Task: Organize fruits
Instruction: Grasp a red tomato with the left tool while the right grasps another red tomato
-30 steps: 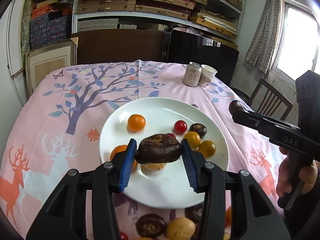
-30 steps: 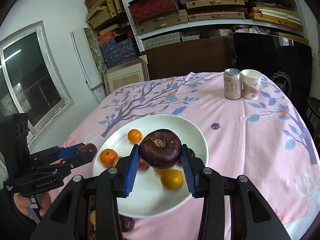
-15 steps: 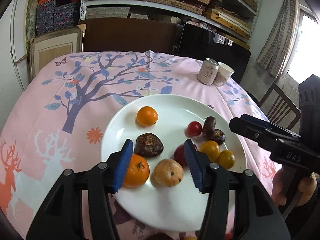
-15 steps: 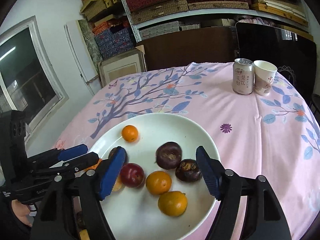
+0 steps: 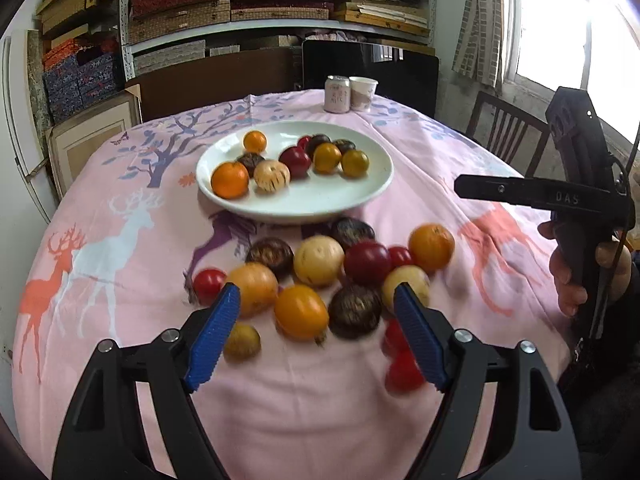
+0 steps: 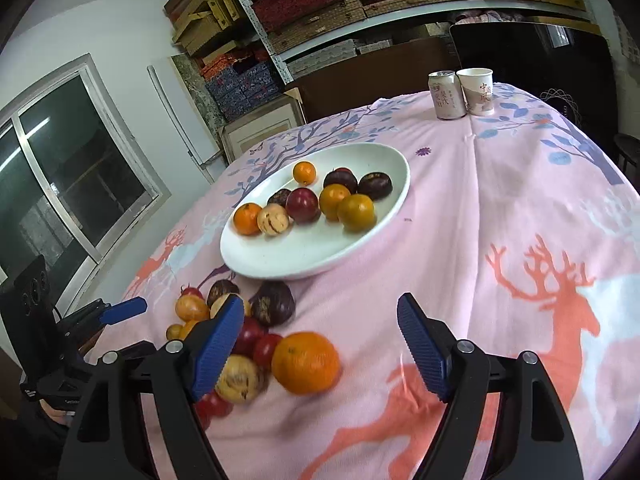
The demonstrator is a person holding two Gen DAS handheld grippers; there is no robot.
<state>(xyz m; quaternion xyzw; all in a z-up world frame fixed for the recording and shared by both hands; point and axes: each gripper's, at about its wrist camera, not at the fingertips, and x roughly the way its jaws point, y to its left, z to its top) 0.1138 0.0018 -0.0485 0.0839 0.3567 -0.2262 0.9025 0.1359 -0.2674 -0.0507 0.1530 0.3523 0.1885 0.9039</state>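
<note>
A white plate (image 5: 372,196) (image 6: 384,240) on the pink tablecloth holds several fruits: oranges, dark passion fruits, a red one and a pale striped one (image 5: 272,175). A loose pile of fruit (image 5: 320,268) (image 6: 248,332) lies on the cloth in front of the plate. My left gripper (image 5: 316,336) is open and empty, just above the near side of the pile, over an orange-yellow fruit (image 5: 301,312). My right gripper (image 6: 320,344) is open and empty, right of the pile, next to a big orange (image 6: 306,362).
A drink can (image 5: 337,94) (image 6: 446,95) and a paper cup (image 5: 362,93) (image 6: 478,91) stand at the table's far edge. A wooden chair (image 5: 508,140) is at the right. Shelves of boxes fill the back wall.
Both grippers let go of their dark fruits onto the plate, opened wide and pulled back toward me. They now hang over the loose pile instead of the plate.
</note>
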